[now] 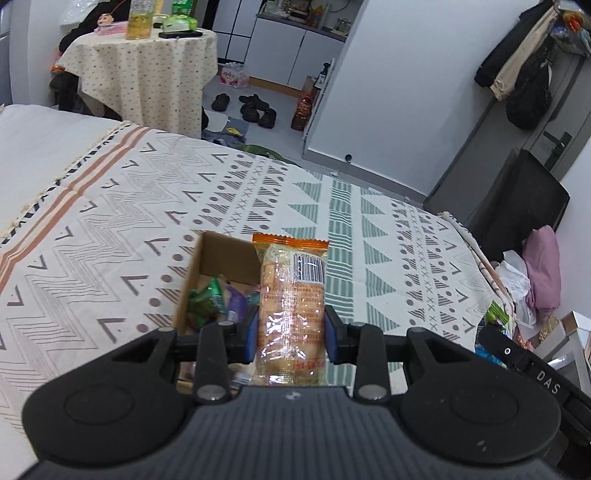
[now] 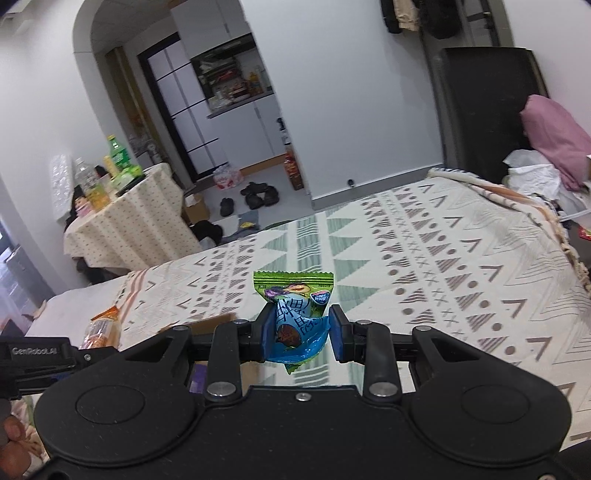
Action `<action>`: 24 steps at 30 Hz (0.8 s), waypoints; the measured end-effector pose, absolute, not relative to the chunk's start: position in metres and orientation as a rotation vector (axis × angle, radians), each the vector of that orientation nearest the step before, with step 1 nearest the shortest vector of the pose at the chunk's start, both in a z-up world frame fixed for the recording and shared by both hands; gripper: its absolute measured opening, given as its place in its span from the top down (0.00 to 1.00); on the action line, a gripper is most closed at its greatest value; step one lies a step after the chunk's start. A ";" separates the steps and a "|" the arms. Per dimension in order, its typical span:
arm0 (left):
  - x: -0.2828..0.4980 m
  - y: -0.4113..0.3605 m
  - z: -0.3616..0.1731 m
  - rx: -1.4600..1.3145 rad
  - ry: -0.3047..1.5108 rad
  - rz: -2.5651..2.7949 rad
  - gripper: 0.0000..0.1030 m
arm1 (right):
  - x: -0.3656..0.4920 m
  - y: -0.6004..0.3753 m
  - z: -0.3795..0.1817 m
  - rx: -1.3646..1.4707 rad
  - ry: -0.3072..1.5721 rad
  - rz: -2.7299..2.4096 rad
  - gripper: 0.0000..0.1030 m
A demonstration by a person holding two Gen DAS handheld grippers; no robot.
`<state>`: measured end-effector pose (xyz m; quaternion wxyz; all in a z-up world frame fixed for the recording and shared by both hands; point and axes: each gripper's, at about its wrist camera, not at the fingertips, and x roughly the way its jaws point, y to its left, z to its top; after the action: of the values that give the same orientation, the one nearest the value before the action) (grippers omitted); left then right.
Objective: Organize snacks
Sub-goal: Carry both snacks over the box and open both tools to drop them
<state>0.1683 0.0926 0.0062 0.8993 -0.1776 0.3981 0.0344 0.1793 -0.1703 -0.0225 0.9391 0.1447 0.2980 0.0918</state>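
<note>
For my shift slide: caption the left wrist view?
Left tongs shut on an orange biscuit pack above an open box of snacks on the patterned bedspread.

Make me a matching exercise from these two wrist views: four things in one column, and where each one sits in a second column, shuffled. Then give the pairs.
Things
1. orange-topped cracker packet
2. green and blue snack packet
3. cardboard box
4. tall bottle of yellow drink

Places
A. standing on the small table with the dotted cloth
B. clamped in the right gripper
C. lying open on the patterned bedspread, with snacks inside
D. clamped in the left gripper

Pairs: 1-D, 2-B, 3-C, 4-A
</note>
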 end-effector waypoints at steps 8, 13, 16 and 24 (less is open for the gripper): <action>0.164 0.135 -0.010 -0.415 0.845 0.126 0.67 | 0.181 -0.127 -0.021 0.269 0.623 0.279 0.71; 0.169 0.150 -0.024 -0.437 0.872 0.140 0.67 | 0.188 -0.107 -0.032 0.286 0.659 0.318 0.71; 0.175 0.154 -0.034 -0.451 0.894 0.136 0.67 | 0.191 -0.098 -0.038 0.294 0.680 0.338 0.71; 0.194 0.158 -0.063 -0.468 0.959 0.130 0.67 | 0.204 -0.079 -0.055 0.301 0.733 0.367 0.71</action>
<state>0.1936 0.1579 -0.0633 0.8591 -0.2227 0.4567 0.0620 0.2038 -0.0787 -0.0554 0.9061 0.1455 0.3551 0.1779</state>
